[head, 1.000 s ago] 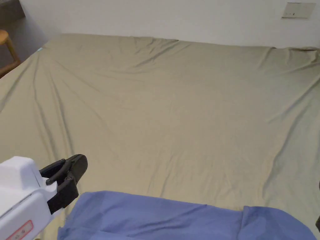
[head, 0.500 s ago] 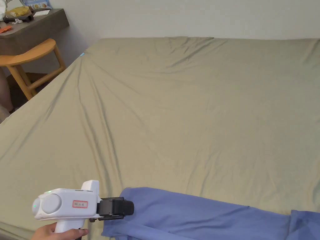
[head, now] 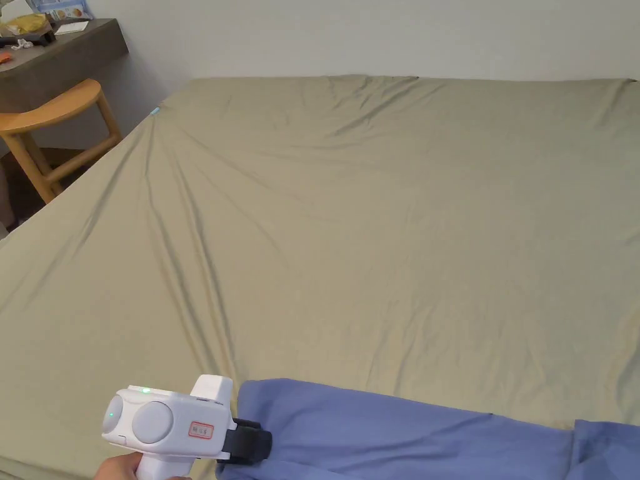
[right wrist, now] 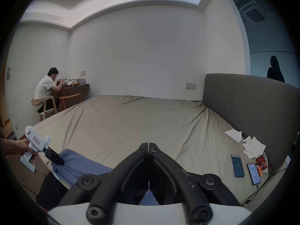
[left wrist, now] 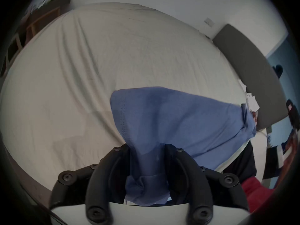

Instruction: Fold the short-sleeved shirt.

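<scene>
The blue short-sleeved shirt (head: 400, 437) lies spread along the near edge of the bed. My left gripper (head: 253, 445) is at its left end, shut on a bunched corner of the cloth. In the left gripper view the shirt (left wrist: 178, 123) runs out from between the jaws of the left gripper (left wrist: 146, 147) toward the right. The right gripper view shows the left gripper (right wrist: 56, 158) biting the shirt (right wrist: 78, 163). My right gripper (right wrist: 148, 144) is shut, tips touching with no cloth between them; some blue shows low behind the jaws.
The olive sheet (head: 375, 219) covers a wide bed beyond the shirt. A wooden chair (head: 50, 125) and desk (head: 56, 50) stand far left, with a person (right wrist: 45, 90) seated there. Two phones (right wrist: 237, 165) and tissues (right wrist: 253, 145) lie beside the grey headboard (right wrist: 243, 106).
The head camera swung left. My left gripper, which stood open beside the shirt's left end, came onto that corner and shut on it.
</scene>
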Demonstrator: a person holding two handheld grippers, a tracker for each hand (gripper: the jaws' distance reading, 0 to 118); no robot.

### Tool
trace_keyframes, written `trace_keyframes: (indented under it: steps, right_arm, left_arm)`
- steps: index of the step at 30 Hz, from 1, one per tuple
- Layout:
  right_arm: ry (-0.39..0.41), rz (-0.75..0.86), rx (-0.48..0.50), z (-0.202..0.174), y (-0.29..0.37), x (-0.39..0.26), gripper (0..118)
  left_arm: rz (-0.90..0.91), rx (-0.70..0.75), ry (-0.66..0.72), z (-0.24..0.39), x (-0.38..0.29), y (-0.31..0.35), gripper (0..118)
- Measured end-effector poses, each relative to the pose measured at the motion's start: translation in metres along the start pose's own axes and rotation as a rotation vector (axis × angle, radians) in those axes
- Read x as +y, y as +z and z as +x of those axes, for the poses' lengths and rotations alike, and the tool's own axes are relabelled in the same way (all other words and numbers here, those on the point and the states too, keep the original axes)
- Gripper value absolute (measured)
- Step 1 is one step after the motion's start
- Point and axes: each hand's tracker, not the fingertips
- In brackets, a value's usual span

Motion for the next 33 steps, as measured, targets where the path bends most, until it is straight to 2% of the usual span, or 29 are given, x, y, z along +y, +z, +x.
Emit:
trace_keyframes:
  steps: [7, 11, 13, 16, 20, 24, 28, 31, 33]
  right_arm:
    - [0.004, -0.007, 0.009, -0.001, 0.000, 0.000, 0]
    - [0.004, -0.011, 0.014, 0.000, 0.001, -0.001, 0]
    - [0.005, -0.011, 0.012, 0.000, 0.002, -0.002, 0]
    - [-0.005, -0.011, 0.006, 0.003, 0.004, -0.002, 0]
    - [-0.004, -0.008, -0.005, 0.008, 0.005, -0.001, 0]
    - [-0.007, -0.004, -0.018, 0.013, 0.006, 0.000, 0]
    - [-0.023, -0.007, -0.028, 0.019, 0.008, -0.003, 0]
    - [-0.033, -0.014, -0.032, 0.023, 0.012, -0.005, 0]
    - [-0.035, -0.018, -0.038, 0.027, 0.014, -0.007, 0]
  left_arm:
    - [-0.016, 0.051, -0.083, 0.021, -0.006, -0.020, 44]
    - [0.004, -0.046, 0.092, 0.004, 0.002, -0.014, 43]
    - [0.037, -0.092, 0.149, -0.001, 0.004, -0.008, 10]
    - [0.040, -0.074, 0.112, 0.015, 0.008, 0.005, 10]
    - [0.096, -0.140, 0.074, 0.052, 0.020, 0.029, 10]
    - [0.094, -0.205, -0.063, 0.117, 0.025, 0.035, 10]
    - [0.075, -0.336, -0.082, 0.176, 0.027, 0.002, 10]
    - [0.044, -0.316, -0.130, 0.211, 0.023, -0.037, 10]
    - [0.003, -0.288, -0.111, 0.224, 0.020, -0.061, 10]
